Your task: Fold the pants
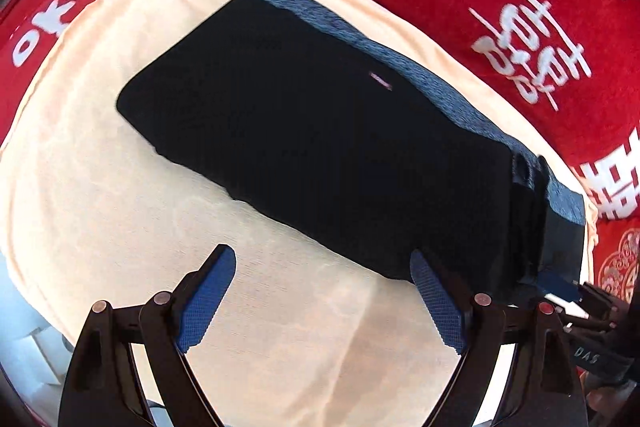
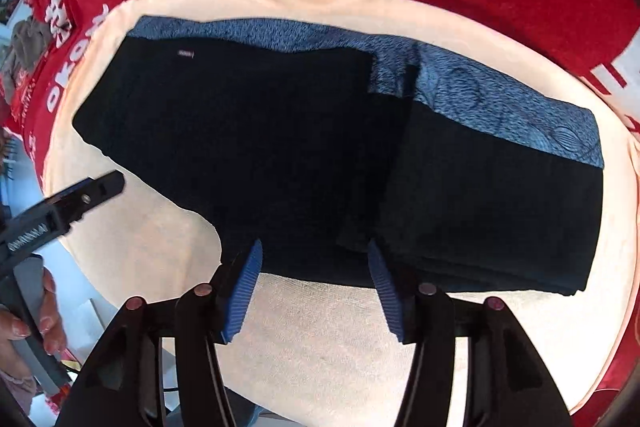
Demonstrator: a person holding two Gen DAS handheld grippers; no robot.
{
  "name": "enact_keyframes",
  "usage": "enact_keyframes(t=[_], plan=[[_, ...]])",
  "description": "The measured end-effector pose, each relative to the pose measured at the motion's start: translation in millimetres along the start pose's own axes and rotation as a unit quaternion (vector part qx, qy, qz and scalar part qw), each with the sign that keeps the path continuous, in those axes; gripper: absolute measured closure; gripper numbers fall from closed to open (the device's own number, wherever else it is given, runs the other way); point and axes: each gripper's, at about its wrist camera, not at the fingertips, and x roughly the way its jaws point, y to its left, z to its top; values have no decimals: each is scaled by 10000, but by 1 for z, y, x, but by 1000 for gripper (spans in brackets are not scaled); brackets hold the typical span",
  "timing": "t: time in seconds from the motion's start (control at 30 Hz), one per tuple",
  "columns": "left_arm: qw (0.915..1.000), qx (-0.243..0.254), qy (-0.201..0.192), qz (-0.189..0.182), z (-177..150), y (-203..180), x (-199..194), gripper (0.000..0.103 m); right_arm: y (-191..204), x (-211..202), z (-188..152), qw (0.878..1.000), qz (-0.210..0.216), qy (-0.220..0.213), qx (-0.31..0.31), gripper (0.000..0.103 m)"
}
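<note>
The pants (image 2: 280, 147) lie folded flat on the cream cloth (image 2: 320, 339); they look soft and floppy, so pinch a thick folded edge; the left gripper (image 1: 324, 291) is wide apart, holding nothing; the right gripper (image 2: 314, 283) is apart too, empty.

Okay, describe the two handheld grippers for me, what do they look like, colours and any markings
Both are black plastic frames with round copper-coloured rivets. The left gripper has blue pads with a fine grid texture; the right gripper has blue ribbed pads. Seen from the right wrist camera, the left gripper's body carries white lettering too blurred to read.
</note>
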Motion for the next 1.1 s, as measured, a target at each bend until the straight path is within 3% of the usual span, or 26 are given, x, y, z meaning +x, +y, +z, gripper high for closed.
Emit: enact_keyframes(t=[0.13, 0.3, 0.53, 0.67, 0.73, 0.97, 1.1], plan=[[9992, -377, 92, -9, 8, 23, 7, 13, 4, 11, 1, 9999, -102, 96, -68, 33], [9981, -569, -201, -119, 22, 51, 1, 13, 12, 17, 2, 9994, -173, 147, -259, 23], [9925, -935, -130, -774, 29, 86, 8, 13, 19, 24, -1, 9997, -83, 243, -56, 20], [9812, -1149, -100, -1548, 29, 89, 14, 13, 12, 27, 0, 9995, 79, 277, 144, 20], [9767, -1230, -109, -1756, 30, 89, 22, 13, 9, 29, 2, 9993, 134, 275, 206, 20], [9585, -1666, -396, -2279, 38, 96, 27, 13, 6, 29, 6, 9995, 69, 297, 95, 19], [9572, -1635, -549, -2325, 46, 91, 32, 13, 9, 33, 5, 9995, 63, 300, 111, 19]])
